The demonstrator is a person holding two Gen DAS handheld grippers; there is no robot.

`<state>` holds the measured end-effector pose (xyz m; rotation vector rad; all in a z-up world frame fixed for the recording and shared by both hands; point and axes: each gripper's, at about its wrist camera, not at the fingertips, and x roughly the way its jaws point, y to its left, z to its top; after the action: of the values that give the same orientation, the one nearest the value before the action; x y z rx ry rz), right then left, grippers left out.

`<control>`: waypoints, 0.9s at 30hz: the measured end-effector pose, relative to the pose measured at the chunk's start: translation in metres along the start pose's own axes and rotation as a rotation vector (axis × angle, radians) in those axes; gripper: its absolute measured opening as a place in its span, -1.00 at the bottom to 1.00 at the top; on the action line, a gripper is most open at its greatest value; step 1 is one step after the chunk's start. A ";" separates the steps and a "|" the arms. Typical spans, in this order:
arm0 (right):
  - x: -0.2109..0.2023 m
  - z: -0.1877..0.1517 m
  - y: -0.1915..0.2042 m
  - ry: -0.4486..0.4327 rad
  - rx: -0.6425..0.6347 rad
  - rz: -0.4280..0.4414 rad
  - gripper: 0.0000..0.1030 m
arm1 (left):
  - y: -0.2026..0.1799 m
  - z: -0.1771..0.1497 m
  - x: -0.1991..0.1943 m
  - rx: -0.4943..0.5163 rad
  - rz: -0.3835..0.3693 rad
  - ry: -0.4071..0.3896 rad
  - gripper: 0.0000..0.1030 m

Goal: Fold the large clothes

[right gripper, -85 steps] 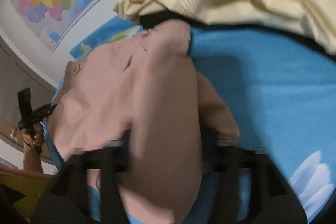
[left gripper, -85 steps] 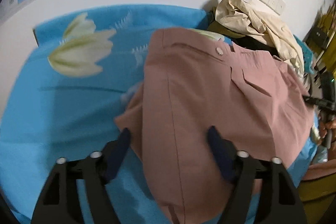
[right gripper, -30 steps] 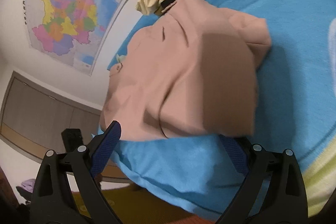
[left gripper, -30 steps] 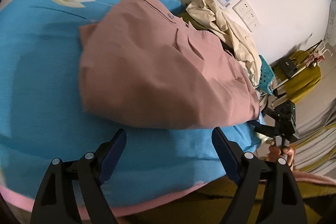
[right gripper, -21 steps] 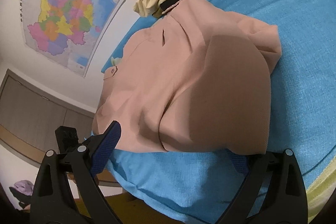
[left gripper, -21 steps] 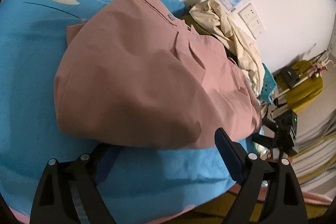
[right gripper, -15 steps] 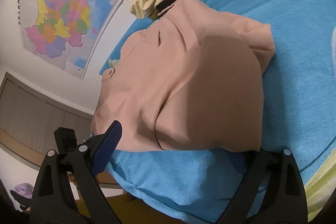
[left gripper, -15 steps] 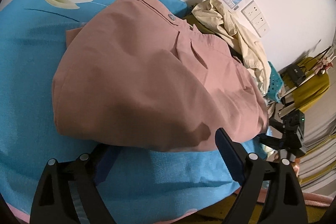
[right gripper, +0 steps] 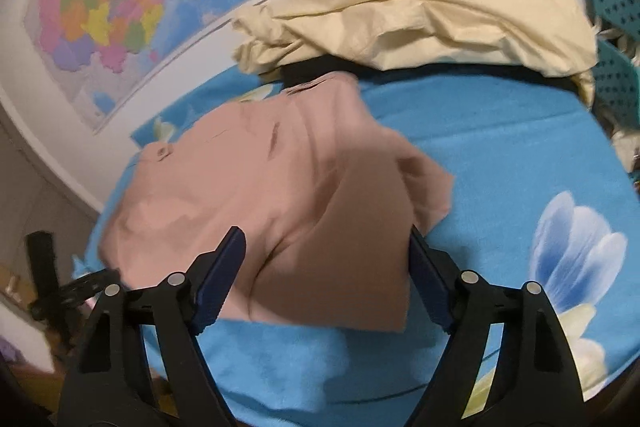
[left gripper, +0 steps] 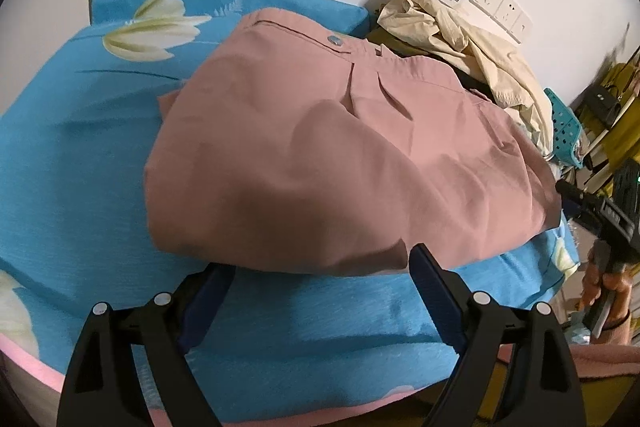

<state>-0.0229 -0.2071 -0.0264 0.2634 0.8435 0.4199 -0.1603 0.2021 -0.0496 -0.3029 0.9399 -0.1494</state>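
Folded dusty-pink trousers lie on a blue flowered bed sheet, waistband and button toward the wall. My left gripper is open at the near folded edge, its fingers low on either side of the fold, holding nothing. In the right wrist view the same trousers lie ahead. My right gripper is open, its fingers straddling the near edge of the cloth.
A crumpled cream garment over something dark is piled by the wall behind the trousers; it also shows in the left wrist view. A teal perforated basket stands at the right. Wall maps and sockets are behind. The bed's pink edge is near.
Both grippers let go of the trousers, drew back, then came in low at the near edge. The trousers now lie folded on the sheet.
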 end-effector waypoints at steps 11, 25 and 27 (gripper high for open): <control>0.028 0.022 0.023 -0.002 -0.169 -0.066 0.40 | 0.000 0.011 -0.049 0.096 0.124 -0.168 0.67; 0.004 0.011 -0.020 0.028 0.077 0.098 0.67 | 0.013 0.003 -0.028 0.037 0.081 -0.070 0.67; -0.007 -0.002 -0.031 0.065 0.152 0.155 0.76 | 0.018 -0.005 -0.031 0.018 0.015 -0.042 0.67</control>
<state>-0.0212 -0.2378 -0.0350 0.4592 0.9240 0.5120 -0.1824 0.2267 -0.0341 -0.2816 0.8989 -0.1369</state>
